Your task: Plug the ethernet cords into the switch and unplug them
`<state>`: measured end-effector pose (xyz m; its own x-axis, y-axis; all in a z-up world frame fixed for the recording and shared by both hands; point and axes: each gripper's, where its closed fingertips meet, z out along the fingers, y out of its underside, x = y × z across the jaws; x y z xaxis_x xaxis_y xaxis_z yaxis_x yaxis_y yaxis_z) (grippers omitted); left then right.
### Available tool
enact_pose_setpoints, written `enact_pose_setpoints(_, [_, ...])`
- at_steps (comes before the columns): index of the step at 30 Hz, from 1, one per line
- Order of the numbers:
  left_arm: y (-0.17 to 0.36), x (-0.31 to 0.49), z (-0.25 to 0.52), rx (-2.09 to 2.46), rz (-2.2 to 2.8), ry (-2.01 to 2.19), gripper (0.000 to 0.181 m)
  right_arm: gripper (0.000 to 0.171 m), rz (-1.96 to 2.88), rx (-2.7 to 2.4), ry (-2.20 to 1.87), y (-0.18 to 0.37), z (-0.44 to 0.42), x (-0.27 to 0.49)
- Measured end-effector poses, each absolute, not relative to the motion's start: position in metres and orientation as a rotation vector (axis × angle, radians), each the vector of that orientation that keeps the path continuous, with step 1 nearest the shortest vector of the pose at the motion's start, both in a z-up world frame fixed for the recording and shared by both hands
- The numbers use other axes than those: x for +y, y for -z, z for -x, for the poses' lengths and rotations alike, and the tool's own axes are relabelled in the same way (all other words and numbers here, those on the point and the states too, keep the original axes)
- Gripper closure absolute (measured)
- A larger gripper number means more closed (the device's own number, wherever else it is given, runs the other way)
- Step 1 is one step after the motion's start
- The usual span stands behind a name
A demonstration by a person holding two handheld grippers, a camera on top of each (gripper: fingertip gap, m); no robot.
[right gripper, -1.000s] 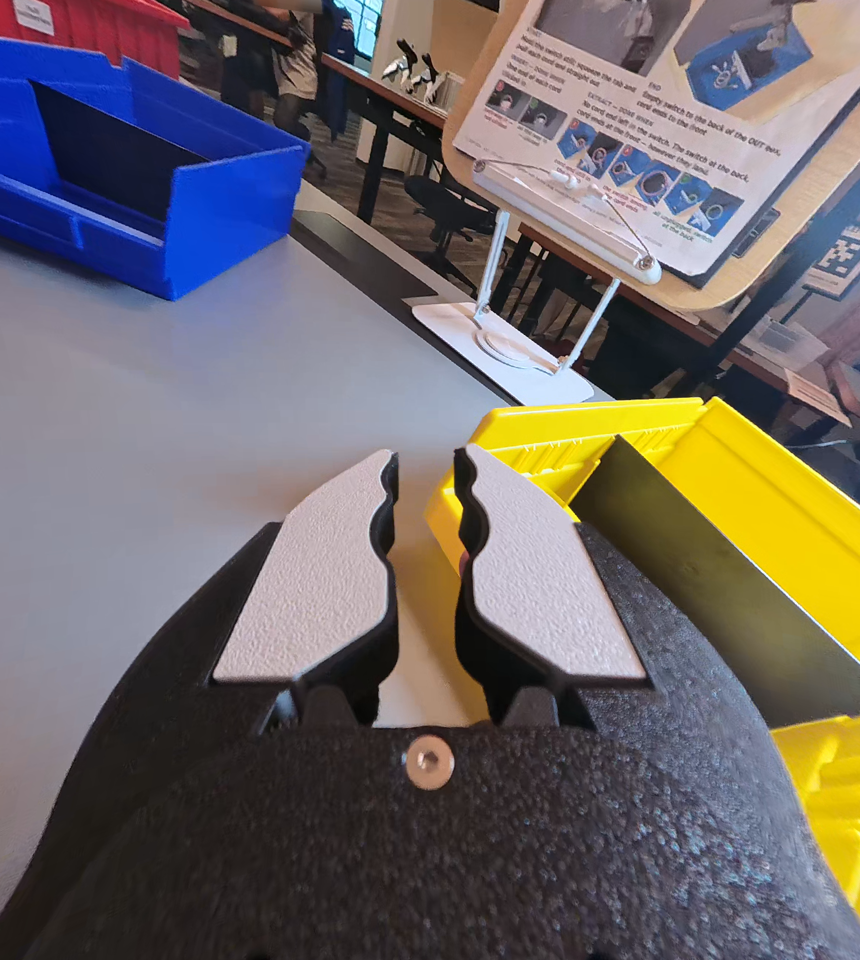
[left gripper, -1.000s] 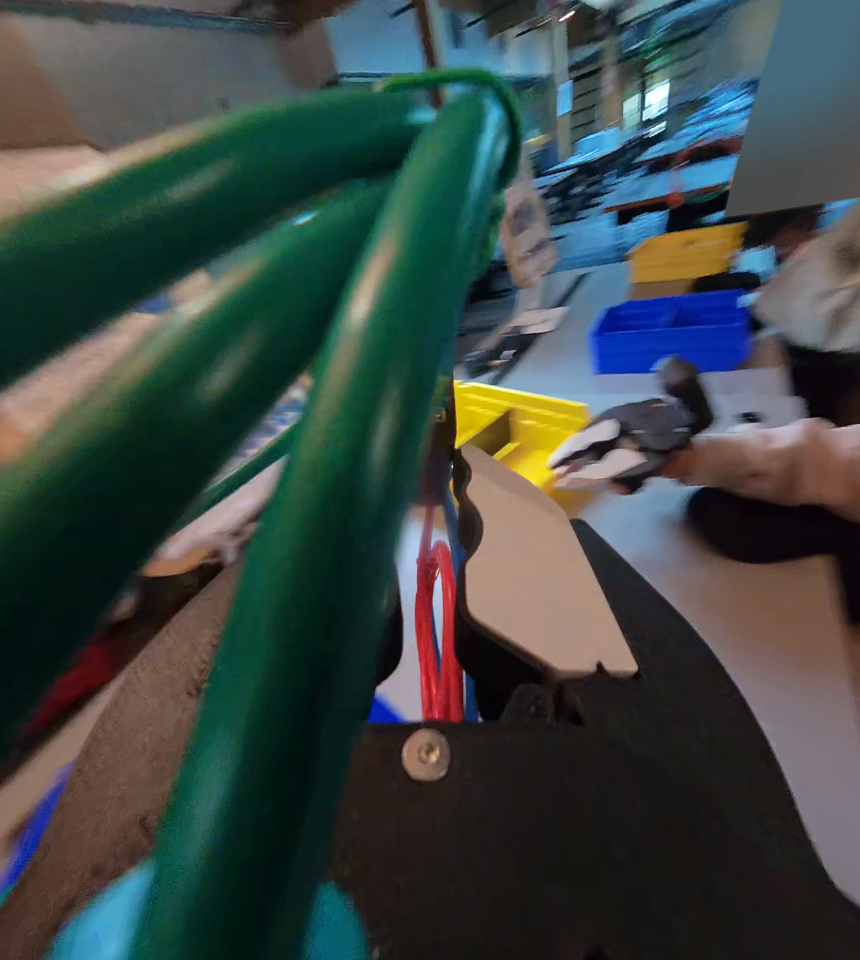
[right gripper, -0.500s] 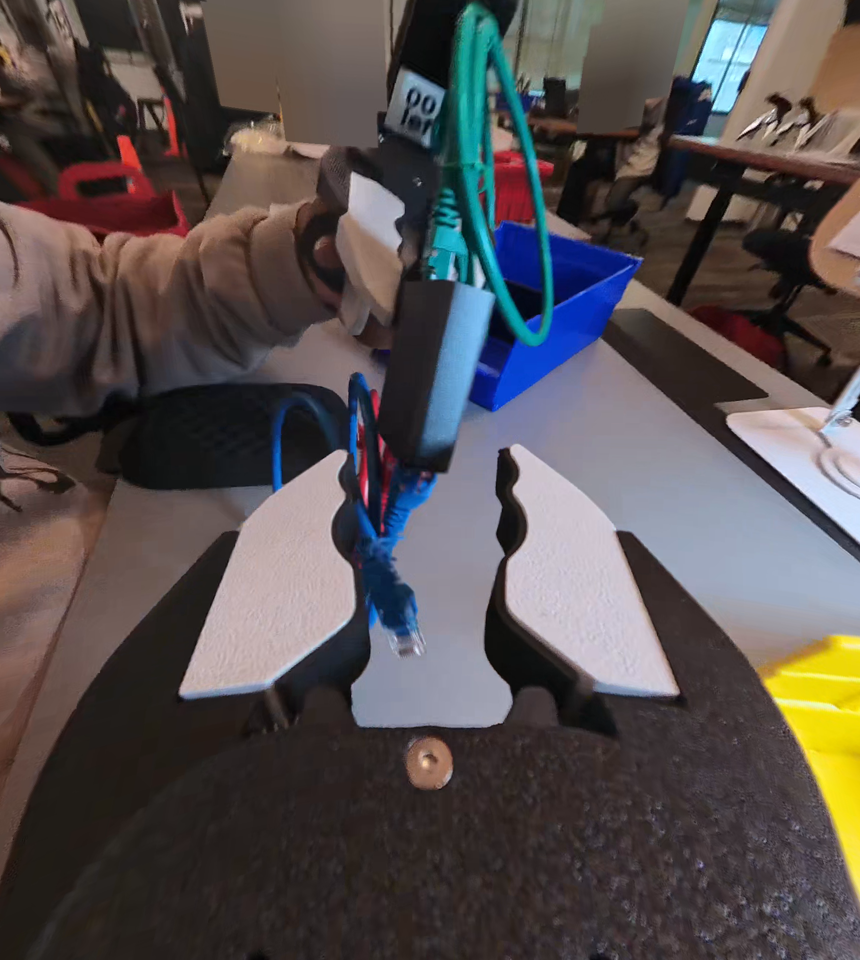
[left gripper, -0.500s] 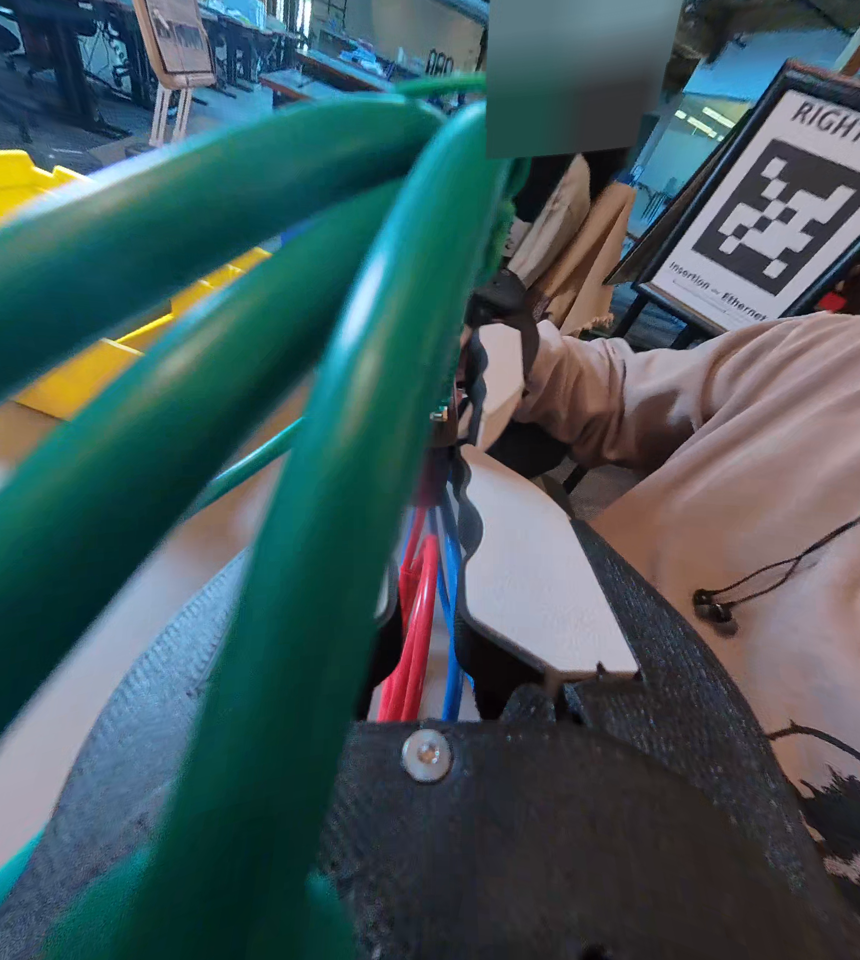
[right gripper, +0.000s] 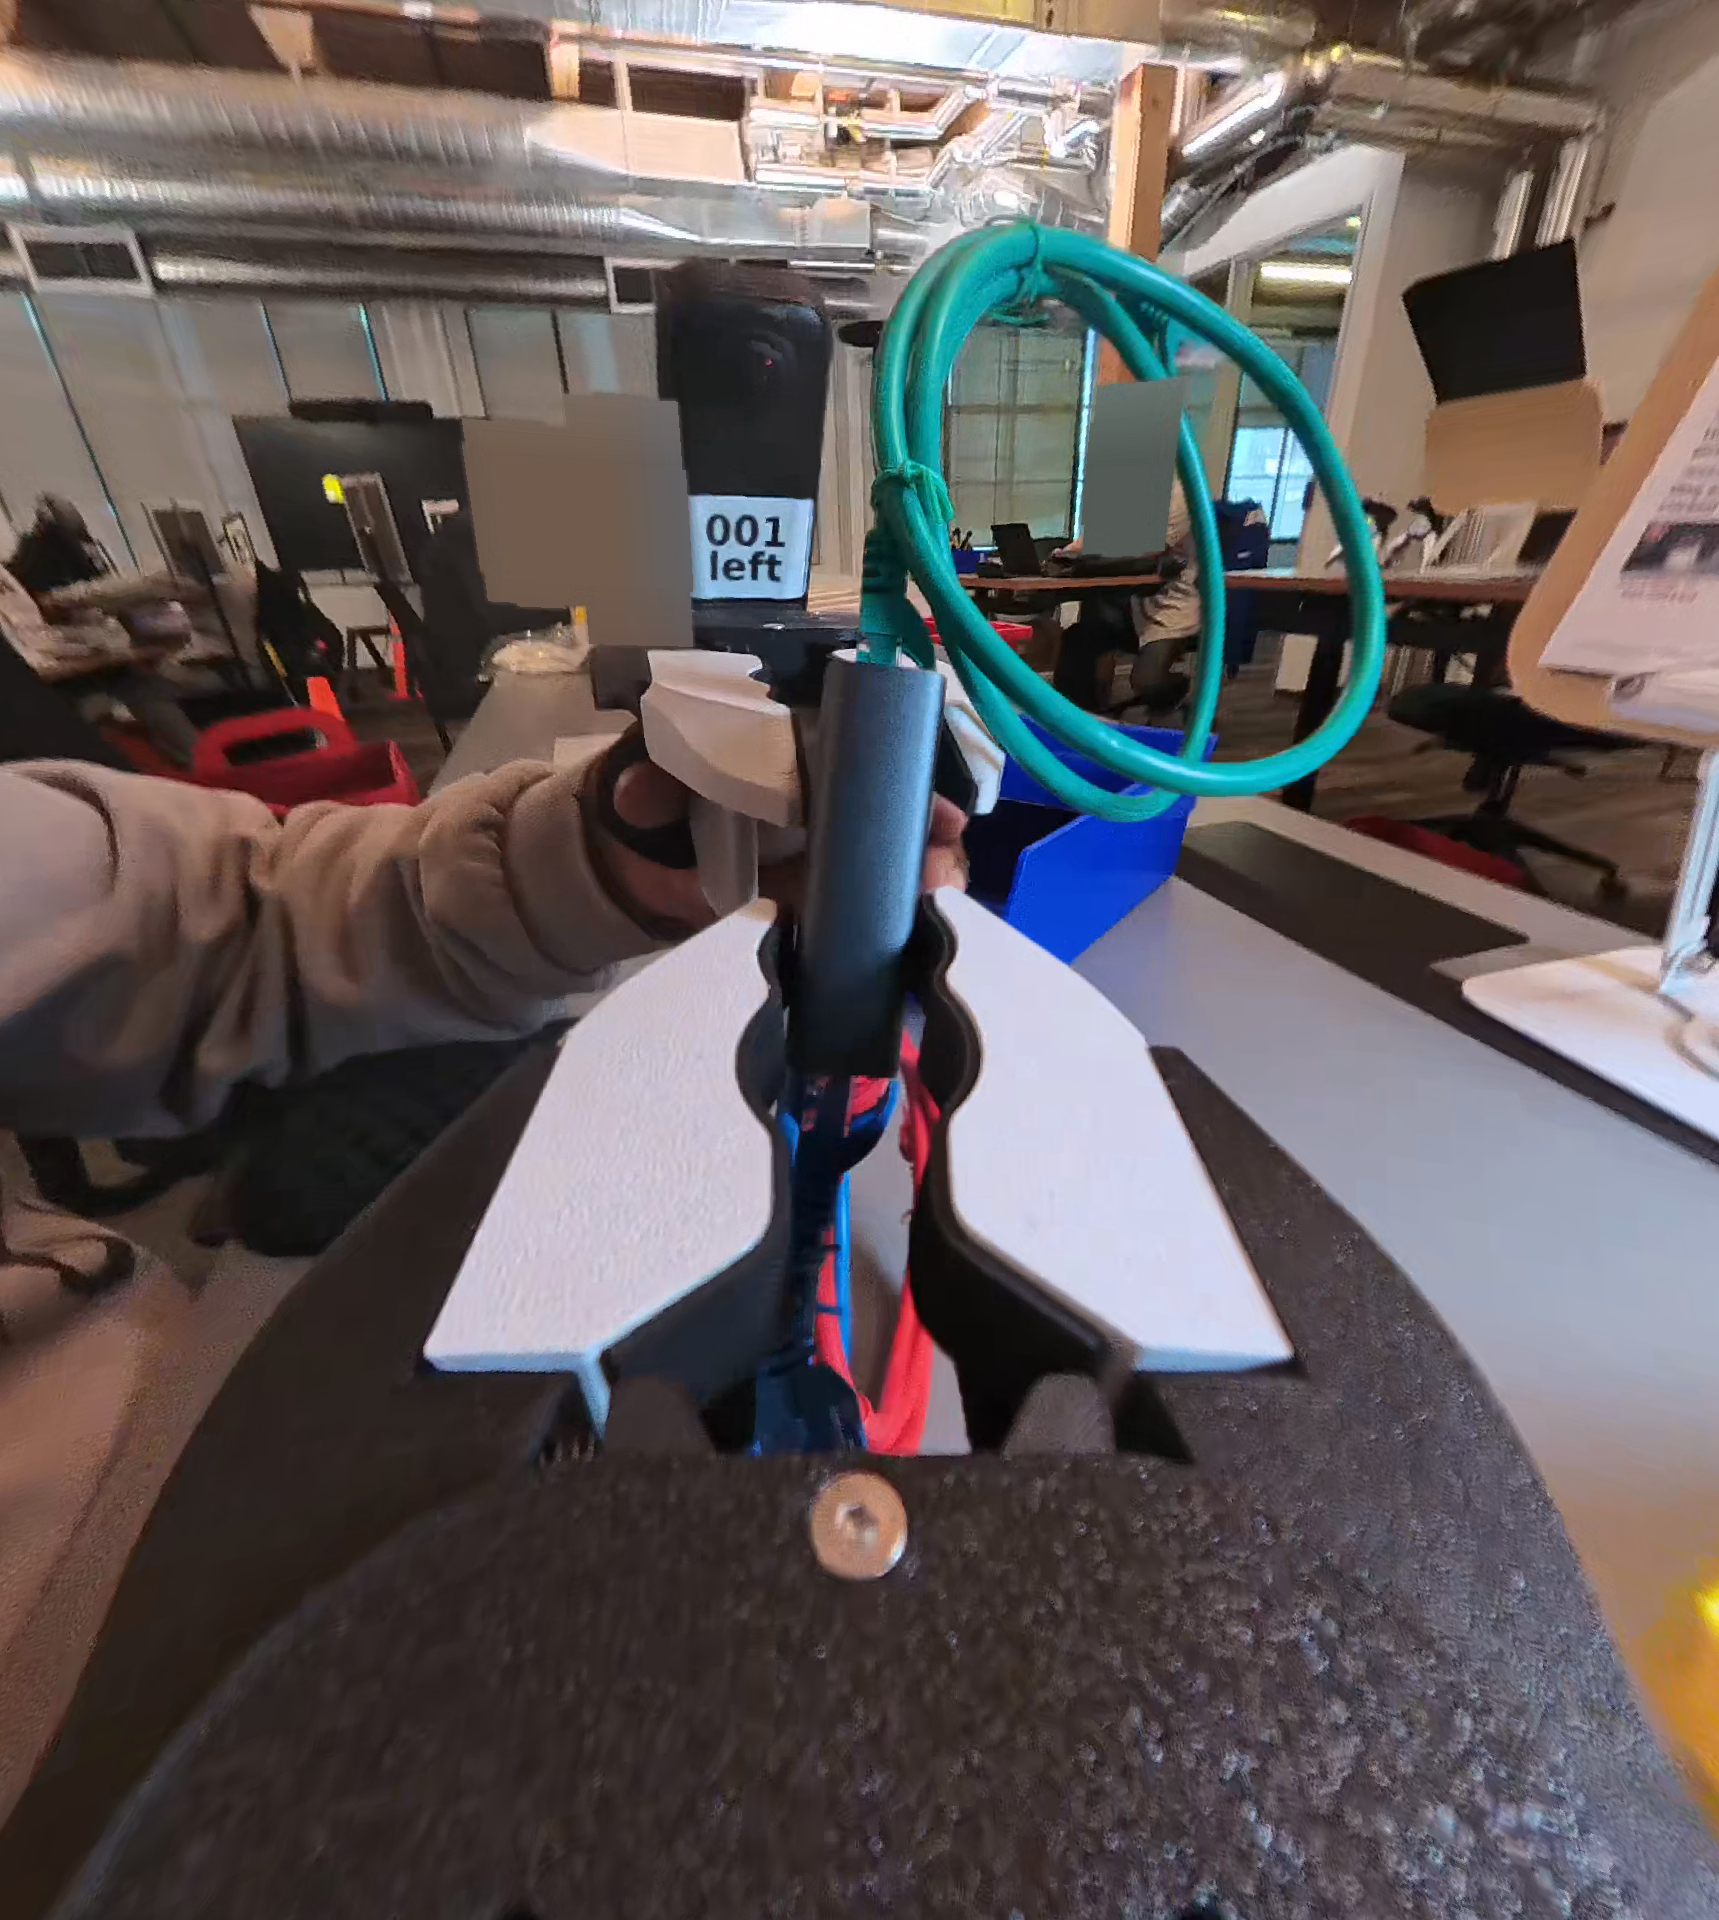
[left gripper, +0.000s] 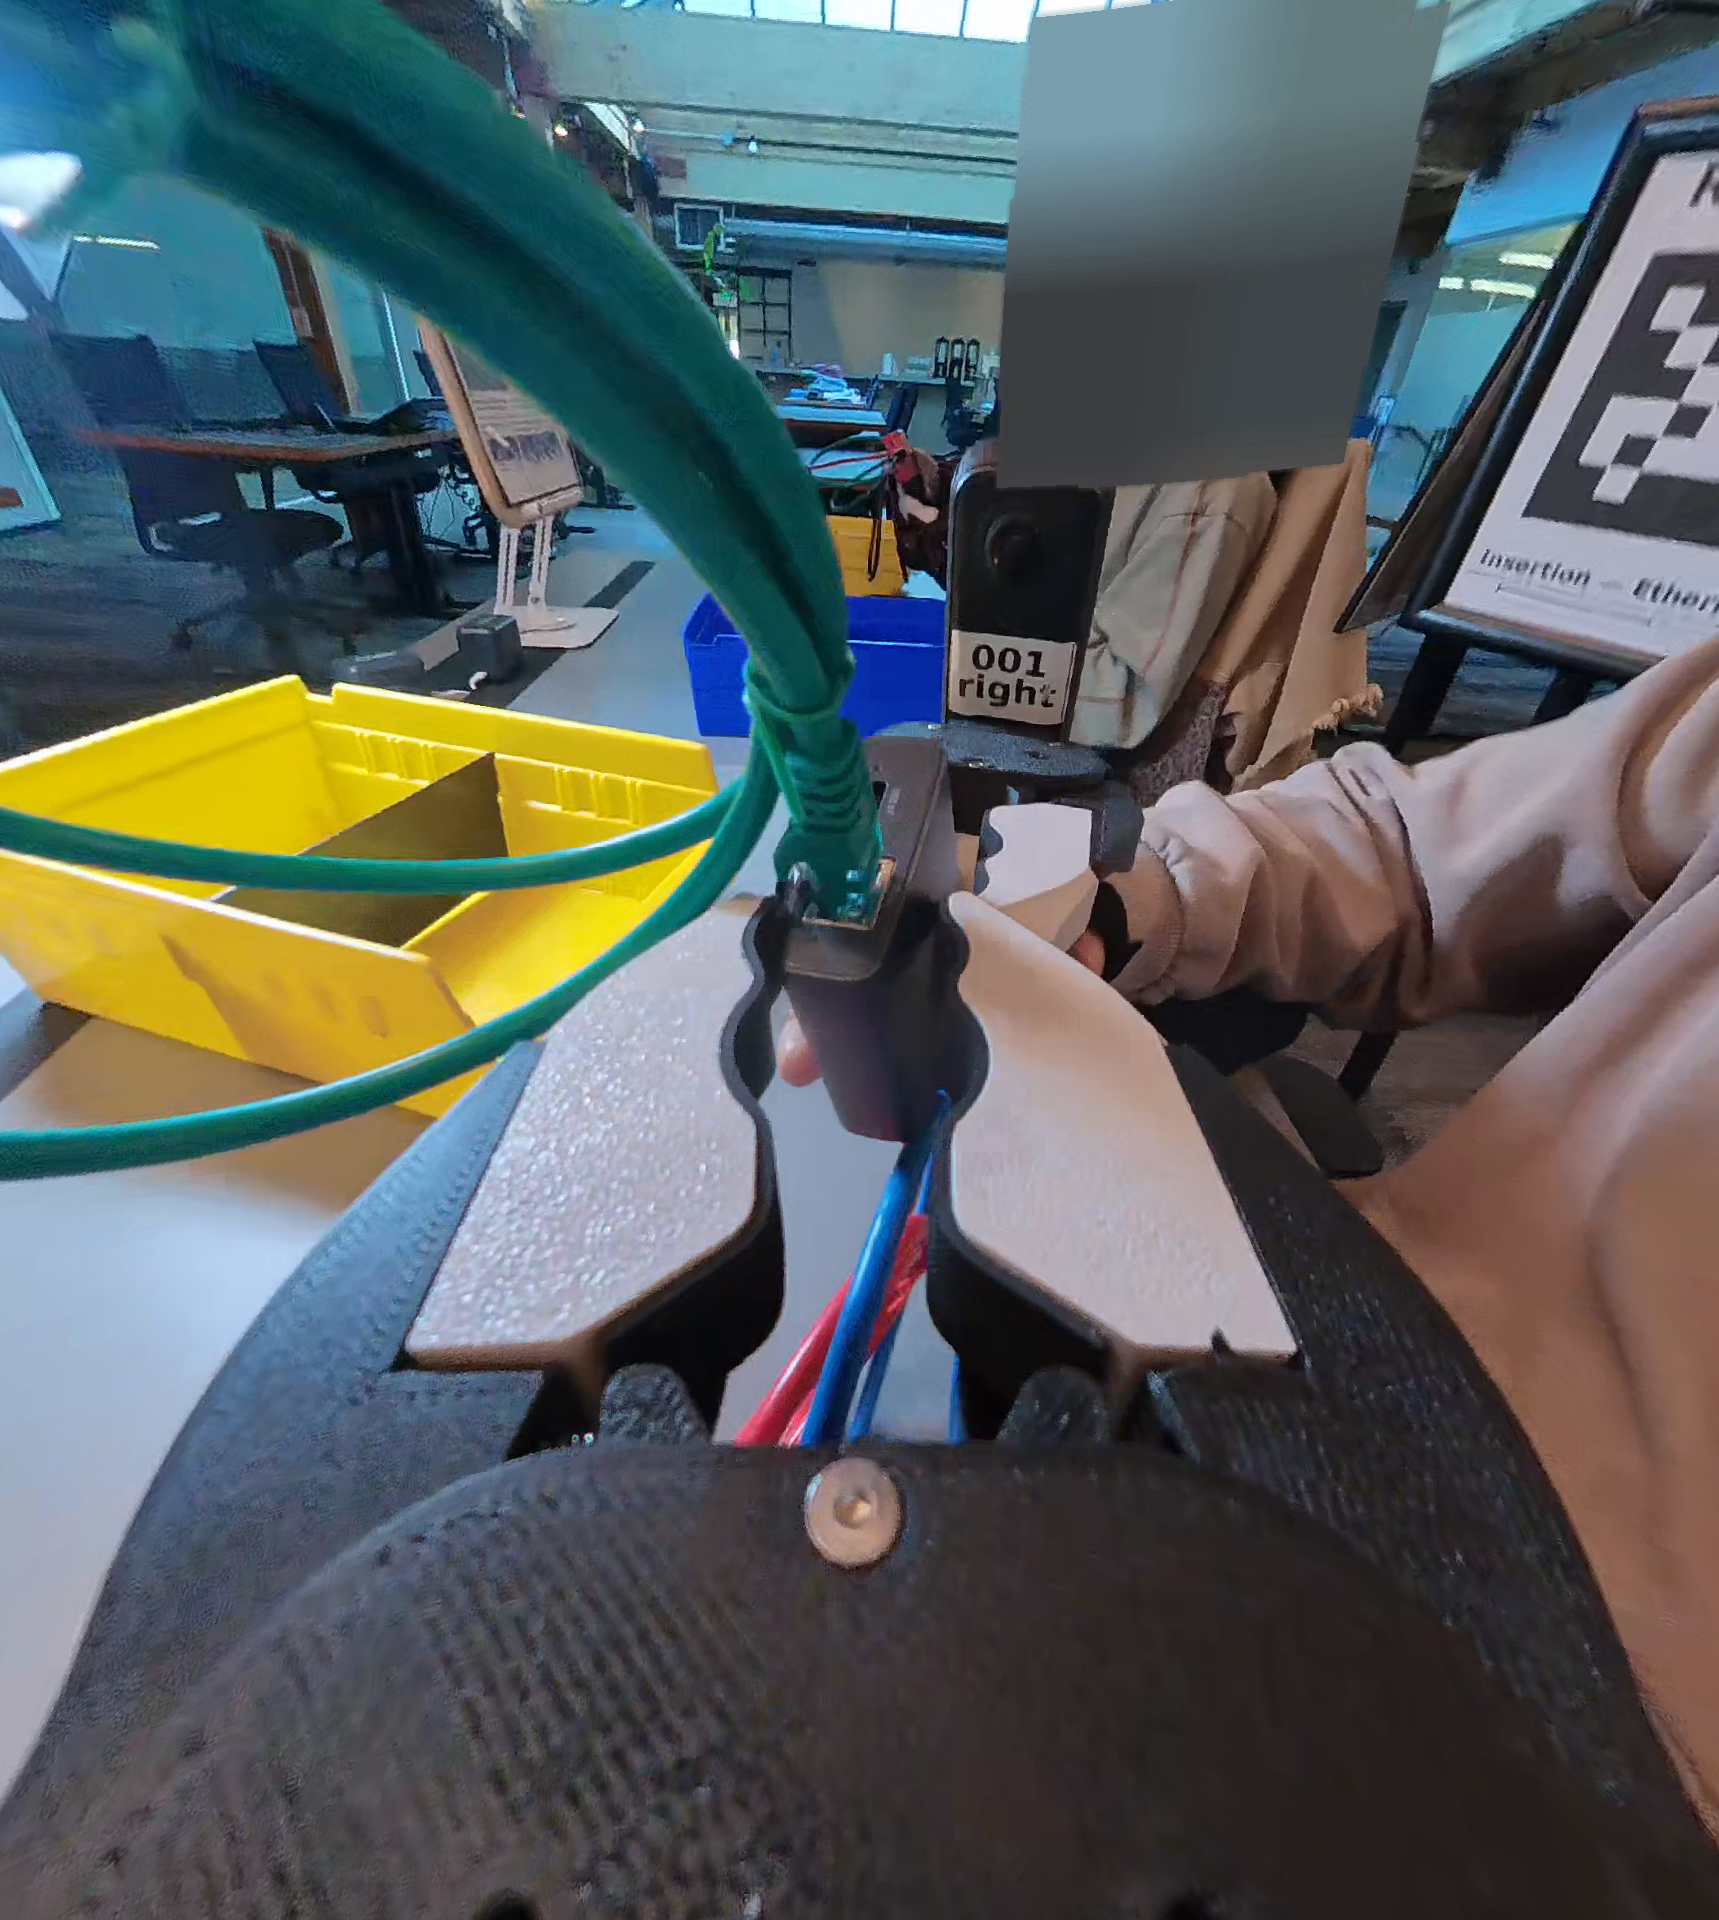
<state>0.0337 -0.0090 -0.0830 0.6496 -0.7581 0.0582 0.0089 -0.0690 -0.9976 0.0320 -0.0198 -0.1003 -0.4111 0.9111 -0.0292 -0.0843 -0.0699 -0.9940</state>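
Observation:
A black switch (left gripper: 865, 1039) is held upright in the air between both grippers. My left gripper (left gripper: 860, 966) is shut on it. My right gripper (right gripper: 855, 935) is closed around its lower part (right gripper: 860, 831) from the opposite side. A coiled green cord (left gripper: 626, 343) is plugged into the switch's top end by its green plug (left gripper: 829, 821), and its loop (right gripper: 1250, 416) stands above the switch. A blue cord (left gripper: 876, 1278) and a red cord (left gripper: 793, 1382) hang from the bottom end, also between the right fingers, the red (right gripper: 902, 1351) and the blue (right gripper: 813, 1174).
A yellow bin (left gripper: 211, 935) with a black divider sits on the grey table to the left. A blue bin (right gripper: 1073, 862) stands behind the switch. An instruction board on a white stand (right gripper: 1665, 935) is at the right. A framed marker sign (left gripper: 1717, 416) and the person's sleeves are close by. The tips of both grippers are at nearly the same place.
The left gripper swung the switch and cords round to face the right gripper. The right gripper, open half a second ago, has moved in and closed around the switch's lower part.

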Motion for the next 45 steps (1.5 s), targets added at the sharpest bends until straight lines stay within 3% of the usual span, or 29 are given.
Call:
enact_pose_setpoints(3, [0.085,-0.006,-0.035,0.720,1.566,0.508,0.155,0.149,0.886,-1.406,-1.509,0.100,-0.035,-0.013])
enact_pose_setpoints(5, [0.086,0.002,-0.027,0.776,1.653,0.197,0.159,0.140,0.976,-1.375,-1.383,0.103,-0.030,0.007])
enact_pose_setpoints(8, [0.093,0.012,0.006,0.885,1.797,-0.423,0.161,0.141,0.941,-1.302,-1.226,0.086,-0.038,0.032])
enact_pose_setpoints(10, [0.105,0.014,0.011,0.933,1.844,-0.579,0.161,0.130,0.871,-1.336,-1.164,0.074,-0.044,0.028])
enact_pose_setpoints(12, [0.131,0.013,-0.003,1.015,1.918,-0.492,0.161,0.125,0.804,-1.399,-1.082,0.071,-0.044,0.016])
enact_pose_setpoints(17, [0.166,0.018,-0.011,1.061,1.989,-0.423,0.161,0.150,0.771,-1.558,-1.010,0.105,-0.037,0.003])
enact_pose_setpoints(18, [0.168,0.018,-0.012,1.063,1.989,-0.402,0.161,0.149,0.774,-1.569,-1.027,0.108,-0.038,0.002])
enact_pose_setpoints(21, [0.169,0.018,-0.013,1.033,1.998,-0.326,0.161,0.125,0.783,-1.611,-1.136,0.102,-0.048,-0.004])
enact_pose_setpoints(23, [0.169,0.019,-0.014,1.032,2.002,-0.312,0.161,0.123,0.776,-1.635,-1.045,0.109,-0.043,-0.002])
enact_pose_setpoints(24, [0.170,0.020,-0.015,1.038,2.004,-0.315,0.161,0.127,0.750,-1.643,-0.991,0.113,-0.039,-0.004])
enact_pose_setpoints(26, [0.173,0.021,-0.019,1.061,2.005,-0.326,0.161,0.155,0.710,-1.645,-0.929,0.120,-0.029,-0.012])
enact_pose_setpoints(27, [0.173,0.021,-0.019,1.066,1.987,-0.313,0.161,0.158,0.686,-1.628,-0.895,0.118,-0.027,-0.010])
enact_pose_setpoints(32, [0.150,0.015,-0.030,1.076,1.702,-0.008,0.161,0.159,0.712,-1.518,-1.327,0.092,-0.049,0.006])
enact_pose_setpoints(39, [0.175,0.013,-0.047,1.103,1.717,0.233,0.143,0.159,0.636,-1.468,-1.709,0.084,-0.069,-0.007])
enact_pose_setpoints(45, [0.177,0.030,-0.046,1.087,1.658,0.031,0.159,0.158,0.660,-1.501,-1.862,0.090,-0.080,0.000])
